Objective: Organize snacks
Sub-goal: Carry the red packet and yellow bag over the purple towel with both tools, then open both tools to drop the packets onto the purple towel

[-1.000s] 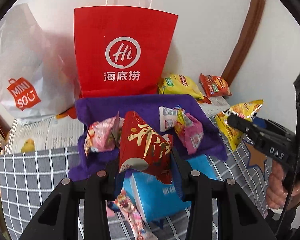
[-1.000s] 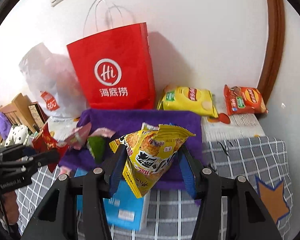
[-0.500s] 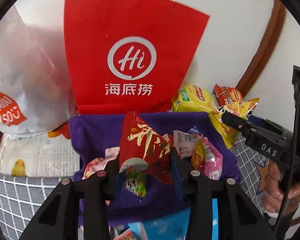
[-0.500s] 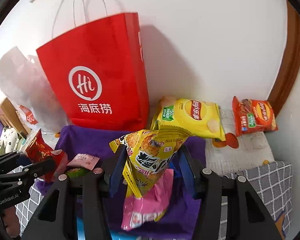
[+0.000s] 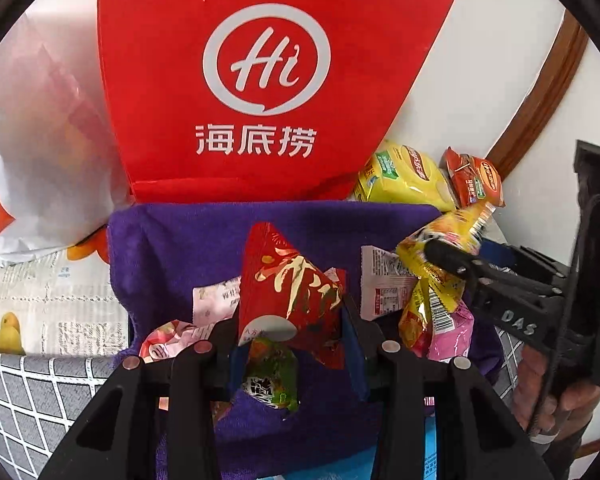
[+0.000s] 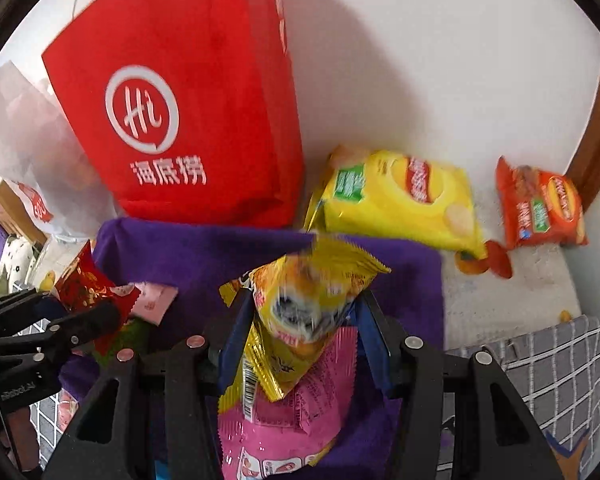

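Observation:
My left gripper [image 5: 290,320] is shut on a red snack packet with gold lettering [image 5: 288,284], held over the purple cloth [image 5: 180,240]. My right gripper [image 6: 300,316] is shut on a yellow snack packet [image 6: 308,300], which hangs above a pink packet [image 6: 292,432] on the same cloth [image 6: 220,252]. In the left wrist view, the right gripper [image 5: 452,260] and its yellow packet [image 5: 436,276] show at the right. The left gripper [image 6: 80,316] with the red packet [image 6: 88,284] is at the left of the right wrist view. A green packet [image 5: 270,376] and pale pink packets [image 5: 216,300] lie on the cloth.
A tall red paper bag [image 5: 260,80] stands against the wall behind the cloth, a white plastic bag [image 5: 32,140] to its left. A yellow chip bag [image 6: 396,200] and an orange-red chip bag [image 6: 540,208] lie at the back right. A checked grey cover [image 6: 552,368] lies underneath.
Both grippers have moved forward and down toward the red bag with their packets, so the bag looms larger. The blue box below has slipped nearly out of view.

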`<state>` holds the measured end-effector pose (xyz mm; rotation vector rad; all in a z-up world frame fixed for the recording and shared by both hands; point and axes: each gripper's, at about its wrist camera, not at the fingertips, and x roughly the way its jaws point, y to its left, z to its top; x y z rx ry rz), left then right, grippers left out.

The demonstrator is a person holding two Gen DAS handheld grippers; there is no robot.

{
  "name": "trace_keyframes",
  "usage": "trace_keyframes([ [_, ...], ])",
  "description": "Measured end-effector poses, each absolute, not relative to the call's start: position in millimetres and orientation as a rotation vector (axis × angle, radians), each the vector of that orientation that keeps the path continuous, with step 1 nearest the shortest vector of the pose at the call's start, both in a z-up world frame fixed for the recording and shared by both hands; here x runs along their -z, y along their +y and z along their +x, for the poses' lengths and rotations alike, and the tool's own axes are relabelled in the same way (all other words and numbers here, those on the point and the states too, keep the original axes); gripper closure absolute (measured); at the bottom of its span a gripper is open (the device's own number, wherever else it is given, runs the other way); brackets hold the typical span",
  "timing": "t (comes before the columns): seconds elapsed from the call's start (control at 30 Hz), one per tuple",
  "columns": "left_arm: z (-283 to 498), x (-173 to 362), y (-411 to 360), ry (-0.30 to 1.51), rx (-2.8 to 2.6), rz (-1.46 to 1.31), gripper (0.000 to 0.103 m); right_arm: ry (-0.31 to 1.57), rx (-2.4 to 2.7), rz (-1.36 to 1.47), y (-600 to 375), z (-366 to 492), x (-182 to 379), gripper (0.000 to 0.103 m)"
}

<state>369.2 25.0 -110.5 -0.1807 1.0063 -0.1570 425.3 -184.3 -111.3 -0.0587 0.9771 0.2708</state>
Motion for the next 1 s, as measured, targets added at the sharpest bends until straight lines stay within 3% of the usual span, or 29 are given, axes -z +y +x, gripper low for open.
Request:
trace_keyframes([
  [0.5, 375, 122, 27, 1.024, 0.158, -0.193, 0.064, 0.978, -0.277, -0.144, -168, 421, 123, 0.051],
  [0.83, 375, 123, 27, 1.04, 0.167, -0.205, 0.059, 0.901, -0.28, -0.135, -175, 409, 91, 0.038],
  [1.0, 377, 124, 20, 1.047, 0.177, -0.195, 0.051, 0.859, -0.263, -0.139, -182, 403, 75, 0.037],
])
